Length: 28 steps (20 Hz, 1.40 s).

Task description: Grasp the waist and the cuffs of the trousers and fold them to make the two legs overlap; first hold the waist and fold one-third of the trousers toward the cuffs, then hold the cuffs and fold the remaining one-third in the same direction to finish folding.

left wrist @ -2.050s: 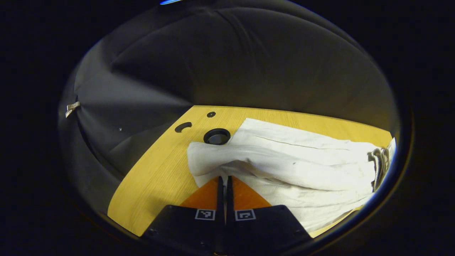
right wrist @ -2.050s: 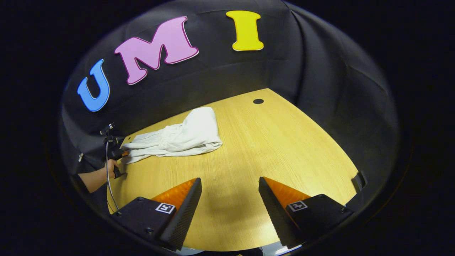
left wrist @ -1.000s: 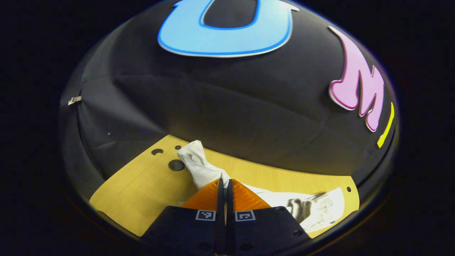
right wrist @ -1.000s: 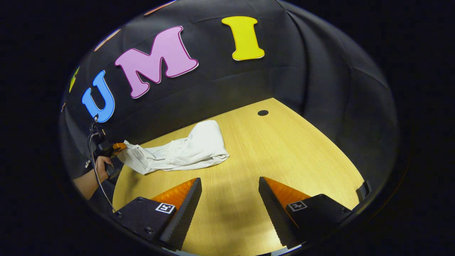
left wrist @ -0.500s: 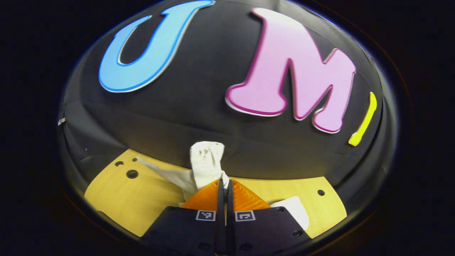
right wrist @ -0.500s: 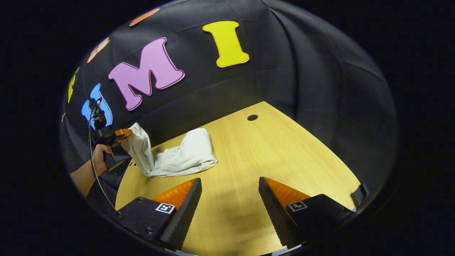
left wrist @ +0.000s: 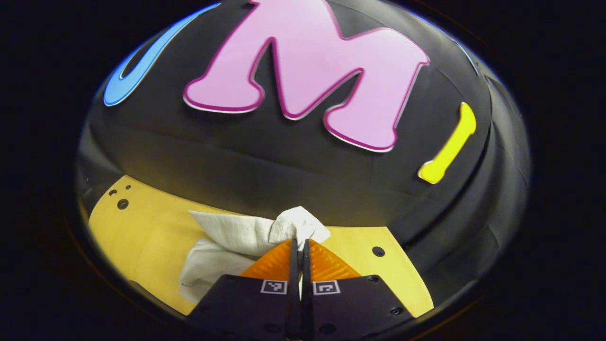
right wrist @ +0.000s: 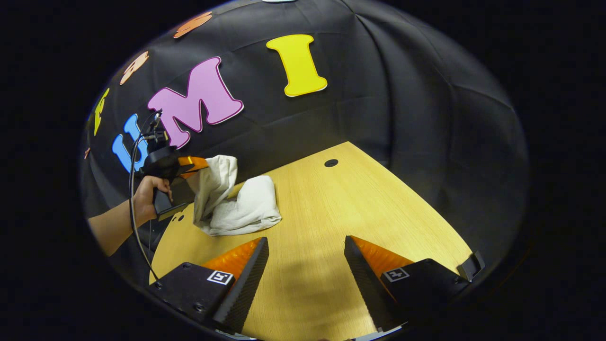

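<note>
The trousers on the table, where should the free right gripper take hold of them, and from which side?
Probably the bunched end of the trousers still on the table, approached from the bare wood side with open jaws: the left gripper already holds the other end lifted, and the right gripper faces that free edge.

Matt cloth trousers (right wrist: 246,203); smooth wood-grain table (right wrist: 341,208).
</note>
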Motion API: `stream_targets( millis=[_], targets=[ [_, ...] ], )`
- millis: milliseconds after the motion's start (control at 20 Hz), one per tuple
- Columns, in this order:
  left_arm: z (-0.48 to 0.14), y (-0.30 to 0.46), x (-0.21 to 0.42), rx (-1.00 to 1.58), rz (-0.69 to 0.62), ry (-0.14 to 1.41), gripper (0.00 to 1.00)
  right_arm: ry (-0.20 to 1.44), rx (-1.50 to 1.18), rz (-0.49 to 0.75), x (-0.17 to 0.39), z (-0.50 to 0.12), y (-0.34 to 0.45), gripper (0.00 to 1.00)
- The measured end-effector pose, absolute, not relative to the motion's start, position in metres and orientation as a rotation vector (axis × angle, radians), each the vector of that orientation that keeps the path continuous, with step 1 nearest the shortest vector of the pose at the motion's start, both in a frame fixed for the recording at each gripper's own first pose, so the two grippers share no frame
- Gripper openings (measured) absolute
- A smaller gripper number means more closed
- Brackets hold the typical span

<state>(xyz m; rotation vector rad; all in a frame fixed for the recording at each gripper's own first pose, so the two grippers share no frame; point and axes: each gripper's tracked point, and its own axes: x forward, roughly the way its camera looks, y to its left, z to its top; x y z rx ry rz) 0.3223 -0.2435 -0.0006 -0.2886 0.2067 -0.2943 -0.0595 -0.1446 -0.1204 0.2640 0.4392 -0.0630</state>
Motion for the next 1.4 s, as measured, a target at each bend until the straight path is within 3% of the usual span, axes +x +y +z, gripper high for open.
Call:
stream_targets(
  millis=[450, 500, 550, 600, 650, 700, 750, 800, 900, 1050, 1400],
  targets=[
    [-0.052, -0.315, 0.313, -0.160, -0.323, 0.334, 0.08, 0.474, 0.313, -0.048, -0.079, -0.140, -0.141, 0.98],
    [-0.054, -0.320, 0.314, -0.146, -0.325, 0.337, 0.03, 0.475, 0.310, -0.047, -0.081, -0.142, -0.143, 0.98],
    [-0.056, -0.324, 0.311, -0.144, -0.346, 0.337, 0.07, 0.475, 0.307, -0.046, -0.082, -0.142, -0.144, 0.98],
    [-0.058, -0.327, 0.303, -0.145, -0.369, 0.343, 0.39, 0.474, 0.305, -0.044, -0.083, -0.141, -0.145, 0.98],
    [-0.059, -0.327, 0.296, -0.147, -0.383, 0.341, 0.24, 0.476, 0.302, -0.042, -0.082, -0.141, -0.145, 0.98],
    [-0.058, -0.323, 0.290, -0.146, -0.389, 0.333, 0.45, 0.477, 0.299, -0.038, -0.082, -0.141, -0.145, 0.98],
    [-0.056, -0.315, 0.281, -0.141, -0.392, 0.323, 0.53, 0.476, 0.294, -0.036, -0.080, -0.140, -0.145, 0.98],
    [-0.057, -0.308, 0.275, -0.132, -0.392, 0.313, 0.75, 0.473, 0.290, -0.036, -0.077, -0.139, -0.144, 0.98],
    [-0.056, -0.283, 0.257, -0.101, -0.375, 0.299, 0.86, 0.466, 0.288, -0.035, -0.077, -0.136, -0.140, 0.98],
    [-0.044, -0.237, 0.221, -0.002, -0.337, 0.234, 0.96, 0.456, 0.280, -0.023, -0.071, -0.125, -0.126, 0.98],
    [-0.009, -0.124, 0.091, 0.037, -0.234, 0.058, 0.97, 0.349, 0.188, 0.032, -0.075, -0.073, -0.064, 0.98]
  ],
)
